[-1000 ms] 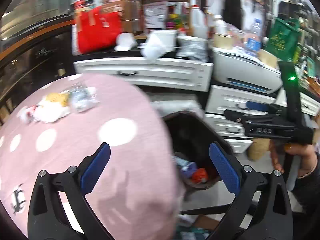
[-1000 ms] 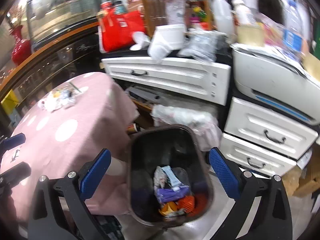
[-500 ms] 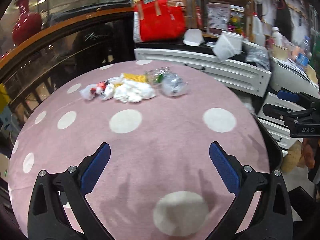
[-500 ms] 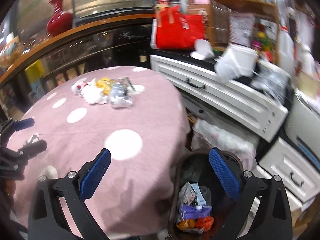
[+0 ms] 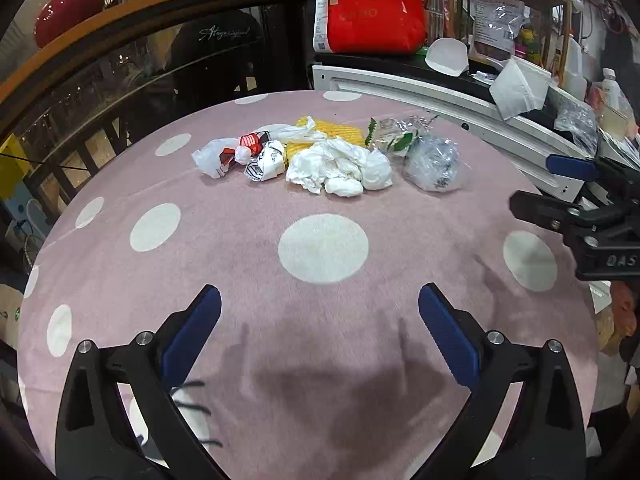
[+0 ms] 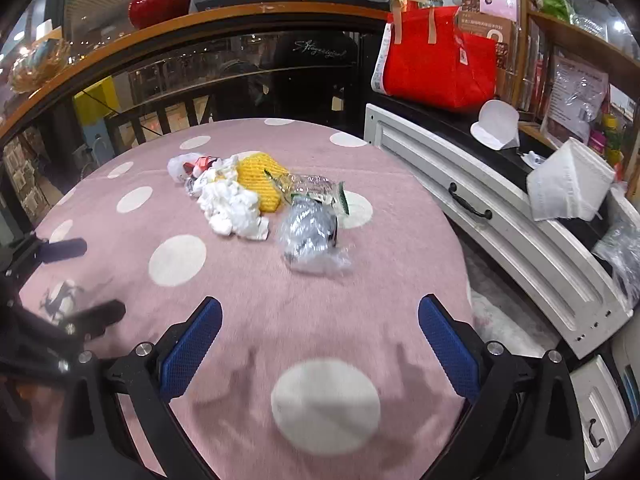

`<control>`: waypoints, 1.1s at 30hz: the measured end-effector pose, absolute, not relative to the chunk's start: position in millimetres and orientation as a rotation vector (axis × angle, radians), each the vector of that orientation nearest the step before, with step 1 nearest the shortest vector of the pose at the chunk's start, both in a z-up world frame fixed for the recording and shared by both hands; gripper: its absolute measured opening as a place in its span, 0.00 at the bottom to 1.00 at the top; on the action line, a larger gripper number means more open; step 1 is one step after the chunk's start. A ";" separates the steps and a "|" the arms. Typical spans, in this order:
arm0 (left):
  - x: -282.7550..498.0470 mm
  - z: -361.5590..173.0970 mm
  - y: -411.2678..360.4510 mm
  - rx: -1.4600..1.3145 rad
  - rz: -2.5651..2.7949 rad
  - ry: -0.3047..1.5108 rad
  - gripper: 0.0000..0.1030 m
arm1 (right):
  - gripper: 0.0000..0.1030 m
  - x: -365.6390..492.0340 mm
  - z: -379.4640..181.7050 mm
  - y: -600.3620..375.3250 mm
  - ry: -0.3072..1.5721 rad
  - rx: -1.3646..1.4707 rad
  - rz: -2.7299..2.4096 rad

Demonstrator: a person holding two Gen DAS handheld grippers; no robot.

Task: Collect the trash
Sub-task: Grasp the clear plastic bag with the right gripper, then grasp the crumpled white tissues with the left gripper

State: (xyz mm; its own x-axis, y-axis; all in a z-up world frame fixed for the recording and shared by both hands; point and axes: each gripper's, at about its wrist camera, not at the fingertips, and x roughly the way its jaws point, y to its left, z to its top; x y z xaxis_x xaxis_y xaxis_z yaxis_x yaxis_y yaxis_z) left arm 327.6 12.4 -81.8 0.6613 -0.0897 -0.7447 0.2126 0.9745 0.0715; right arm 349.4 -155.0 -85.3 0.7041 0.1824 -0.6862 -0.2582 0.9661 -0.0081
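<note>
A heap of trash lies at the far side of the round pink dotted table (image 5: 320, 320): crumpled white tissue (image 5: 340, 166) (image 6: 236, 208), a yellow foam net (image 5: 332, 134) (image 6: 260, 184), a red-and-white wrapper (image 5: 236, 152) (image 6: 192, 168), a clear plastic wrapper with green leaves (image 5: 396, 132) (image 6: 312, 186) and a crumpled clear bag (image 5: 434, 162) (image 6: 310, 236). My left gripper (image 5: 320, 332) (image 6: 76, 280) hangs open over the near part of the table, nothing between its fingers. My right gripper (image 6: 320, 344) (image 5: 560, 188) is open too, at the table's right side, short of the heap.
White drawer cabinets (image 6: 480, 208) stand just right of the table, with a red bag (image 6: 436, 60), a white cap (image 6: 496, 124) and a stack of white paper (image 6: 568, 184) on top. A wooden rail with glass (image 5: 120, 40) curves behind the table.
Both grippers swung left from over the black bin by the cabinets to over the table. The bin has left both views and the trash heap now sits ahead. Both stayed open.
</note>
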 end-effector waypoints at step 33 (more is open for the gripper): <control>459.4 -97.2 -28.0 -0.053 -0.122 0.922 0.94 | 0.34 362.4 -88.1 -171.9 0.807 -0.013 0.292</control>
State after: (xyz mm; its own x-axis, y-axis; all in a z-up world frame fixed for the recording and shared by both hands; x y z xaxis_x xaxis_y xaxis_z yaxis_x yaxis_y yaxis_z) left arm 459.4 -28.0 -97.2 0.5975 -0.1278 -0.7916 0.0822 0.9918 -0.0981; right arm 362.4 -171.9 -88.1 0.6534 0.2529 -0.7135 -0.2628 0.9597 0.0995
